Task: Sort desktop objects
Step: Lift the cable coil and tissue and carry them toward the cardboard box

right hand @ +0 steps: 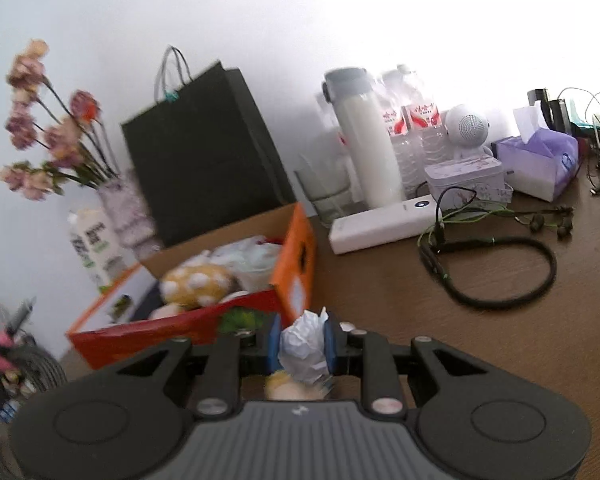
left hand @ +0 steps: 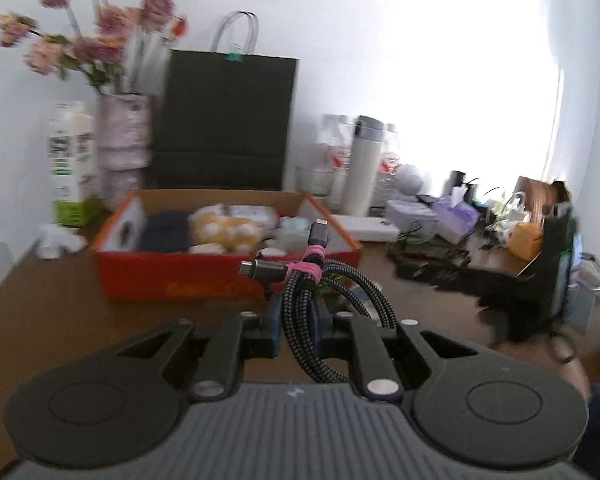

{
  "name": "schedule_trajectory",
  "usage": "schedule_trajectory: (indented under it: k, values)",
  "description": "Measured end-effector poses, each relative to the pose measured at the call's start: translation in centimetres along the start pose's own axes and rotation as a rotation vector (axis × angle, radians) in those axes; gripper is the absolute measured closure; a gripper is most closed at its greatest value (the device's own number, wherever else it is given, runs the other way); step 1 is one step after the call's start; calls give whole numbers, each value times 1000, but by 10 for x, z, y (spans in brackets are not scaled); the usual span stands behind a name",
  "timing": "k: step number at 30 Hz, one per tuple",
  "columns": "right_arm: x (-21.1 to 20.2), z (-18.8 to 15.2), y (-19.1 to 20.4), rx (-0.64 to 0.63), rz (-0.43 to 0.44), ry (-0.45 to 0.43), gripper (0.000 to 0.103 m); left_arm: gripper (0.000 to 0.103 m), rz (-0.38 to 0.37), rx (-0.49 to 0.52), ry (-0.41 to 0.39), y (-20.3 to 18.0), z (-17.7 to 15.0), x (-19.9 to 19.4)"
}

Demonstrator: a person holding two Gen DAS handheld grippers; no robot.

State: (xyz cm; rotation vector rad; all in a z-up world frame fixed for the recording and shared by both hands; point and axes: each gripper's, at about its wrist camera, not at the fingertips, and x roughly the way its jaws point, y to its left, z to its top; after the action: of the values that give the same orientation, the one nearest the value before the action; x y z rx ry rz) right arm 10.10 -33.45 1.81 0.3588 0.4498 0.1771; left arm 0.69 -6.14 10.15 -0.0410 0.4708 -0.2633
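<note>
Above the worktop, both tongs loaded.
Left tongs clamped on coiled cable with pink tie, just before orange box; right tongs clamped on crumpled paper, beside the box's near corner, power bank farther right.

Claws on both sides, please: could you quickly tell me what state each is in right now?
Left claw: closed on the coiled braided cable.
Right claw: closed on the crumpled white paper.
</note>
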Motion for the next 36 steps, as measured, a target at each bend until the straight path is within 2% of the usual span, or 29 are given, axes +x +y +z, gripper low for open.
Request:
schedule_trajectory:
  k: [5, 7, 10, 14, 16, 18, 21, 23, 26, 27, 29, 30, 31, 34, 36]
  values:
    - [-59, -40, 46, -104, 80, 25, 82, 88, 68, -15, 45, 15, -22, -26]
    - [-80, -55, 56, -119, 111, 44, 82, 88, 73, -30, 38, 21, -29, -38]
    - [-116, -74, 72, -150, 88, 54, 82, 88, 67, -61, 18, 24, -39, -60]
    - [-159, -103, 93, -230, -10, 41, 82, 89, 65, -89, 9, 23, -59, -88]
    - [-176, -115, 97, -210, 1, 45, 82, 100, 67, -98, -8, 21, -72, -103]
    - [-191, -129, 100, -194, 21, 52, 82, 100, 82, -67, -22, 18, -82, -116]
    - [-203, -148, 105, -215, 9, 72, 82, 101, 103, -42, 13, 18, -96, -117]
    - [-206, -157, 106, -202, 18, 89, 82, 99, 80, -47, 81, 22, -107, -109]
    - [-207, -165, 109, -210, 18, 100, 82, 97, 114, -51, 144, 28, -127, -98]
    - [-207, -166, 109, -212, 20, 102, 82, 95, 104, -66, 158, 31, -133, -97]
    - [-204, -169, 109, -210, 20, 106, 81, 73, 65, -87, 181, 33, -142, -97]
    - [-202, -170, 108, -205, 18, 111, 81, 66, 56, -91, 166, 33, -144, -100]
    - [-200, -171, 108, -202, 18, 119, 81, 61, 58, -83, 161, 31, -145, -101]
    - [-195, -173, 105, -190, 12, 132, 80, 57, 75, -49, 158, 28, -140, -100]
    - [-193, -173, 105, -189, 14, 139, 79, 48, 94, 19, 143, 26, -133, -97]
